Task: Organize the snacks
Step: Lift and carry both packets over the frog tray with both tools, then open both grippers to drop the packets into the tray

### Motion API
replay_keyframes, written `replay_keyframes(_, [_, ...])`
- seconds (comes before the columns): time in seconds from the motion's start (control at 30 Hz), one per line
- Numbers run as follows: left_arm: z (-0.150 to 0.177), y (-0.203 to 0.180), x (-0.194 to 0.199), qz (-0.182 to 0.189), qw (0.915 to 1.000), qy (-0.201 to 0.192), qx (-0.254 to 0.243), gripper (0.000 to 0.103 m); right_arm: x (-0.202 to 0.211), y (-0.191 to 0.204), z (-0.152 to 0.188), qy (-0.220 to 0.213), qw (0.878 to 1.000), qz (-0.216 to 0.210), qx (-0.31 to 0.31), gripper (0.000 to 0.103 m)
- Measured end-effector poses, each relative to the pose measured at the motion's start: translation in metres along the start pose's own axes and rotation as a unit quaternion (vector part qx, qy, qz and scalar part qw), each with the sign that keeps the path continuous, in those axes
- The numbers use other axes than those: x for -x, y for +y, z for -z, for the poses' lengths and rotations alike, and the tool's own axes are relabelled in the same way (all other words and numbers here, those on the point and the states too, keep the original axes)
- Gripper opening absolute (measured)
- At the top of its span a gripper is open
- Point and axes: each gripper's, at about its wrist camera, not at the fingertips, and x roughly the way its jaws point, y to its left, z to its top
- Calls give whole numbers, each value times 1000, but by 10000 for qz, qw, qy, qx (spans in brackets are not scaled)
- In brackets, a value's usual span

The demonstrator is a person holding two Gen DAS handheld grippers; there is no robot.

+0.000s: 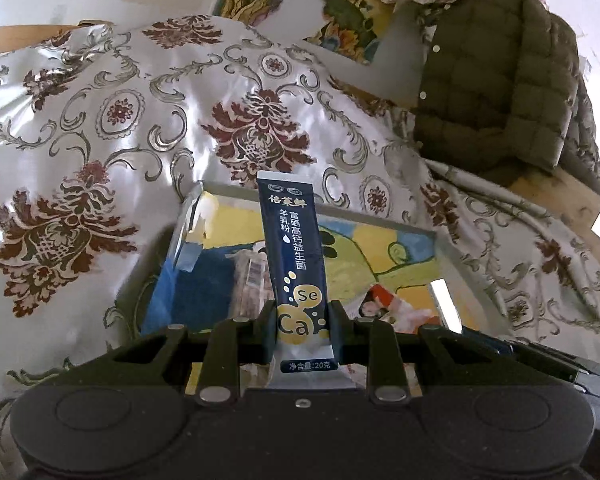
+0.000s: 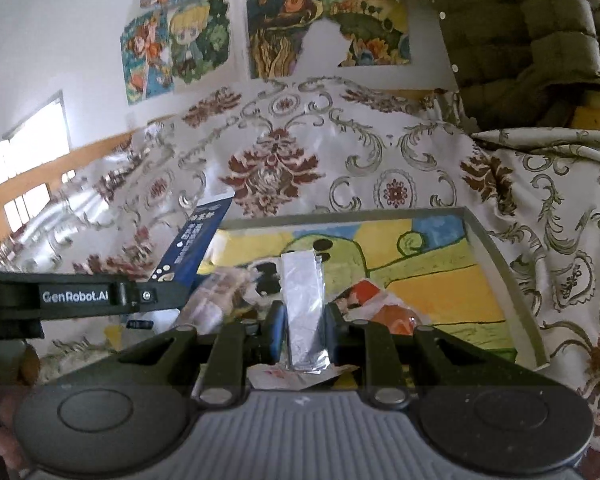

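The left gripper (image 1: pixel 303 332) has its jaws closed narrowly on the lower end of a dark blue stick packet (image 1: pixel 294 256), which stands upright and leans slightly back over the tray (image 1: pixel 440 248); the right gripper (image 2: pixel 302 332) has its jaws closed just as narrowly on a silver foil packet (image 2: pixel 304 308), also upright, above the same tray (image 2: pixel 500 264). The tray rests on a patterned cloth (image 1: pixel 100 128), and 2 or so other snacks already lie in it: a pale wrapped bar (image 1: pixel 252 284) and an orange-red wrapper (image 2: pixel 384 312). The step in hand looks like setting both packets into the tray; to do it well, lower each over a bare patch of the painted floor, tip the packet flat before letting go so it does not topple out over the rim, keep the 2 grippers apart since they sit close side by side, and avoid pressing down on the snacks already there.
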Motion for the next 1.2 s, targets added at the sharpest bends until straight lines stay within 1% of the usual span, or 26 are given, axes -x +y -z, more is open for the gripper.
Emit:
replay_keyframes(0.1, [3,-2,-7,43,10000,6,-47,28,-8,2,3,58,9999,65,110,24])
replay_keyframes(0.23, [8,-5,-14,-26,9997,121,-196,28,-16,4,6,110,9996,149,222,24])
replay_keyframes(0.4, [12,-2,-21,-106,9992,342,-170,28,-28,6,8,270,9990,199,309,24])
replay_keyframes(0.53, [12,0,-23,-102,9991,399,-134,29,-31,6,13,358,9987,190,313,25])
replay_keyframes(0.6, [12,0,-23,-105,9989,426,-142,30,-30,5,13,369,9987,175,306,29])
replay_keyframes(0.7, [11,2,-21,-85,9990,432,-34,32,-29,3,12,353,9989,191,258,32])
replay_keyframes(0.8, [9,6,-17,33,9992,354,157,39,-26,3,11,287,9990,213,253,37])
replay_keyframes(0.83, [7,7,-14,54,9992,307,236,44,-23,4,10,249,9991,225,256,38])
replay_keyframes(0.93, [3,10,-4,88,9990,127,420,53,-15,7,7,115,9993,215,288,46])
replay_keyframes(0.97, [1,11,0,74,9989,46,457,57,-13,7,7,60,9993,204,299,49])
replay_keyframes(1.0, [-1,10,5,58,9989,-26,473,59,-9,8,5,-10,9993,203,307,52])
replay_keyframes(1.07, [-5,9,14,-13,9987,-183,466,67,-2,10,3,-115,9992,220,303,56])
replay_keyframes(1.17, [-10,6,32,-187,9981,-436,399,81,11,12,-3,-270,9990,237,262,64])
replay_keyframes(1.2, [-12,5,38,-260,9976,-526,380,83,17,12,-6,-323,9989,247,243,67])
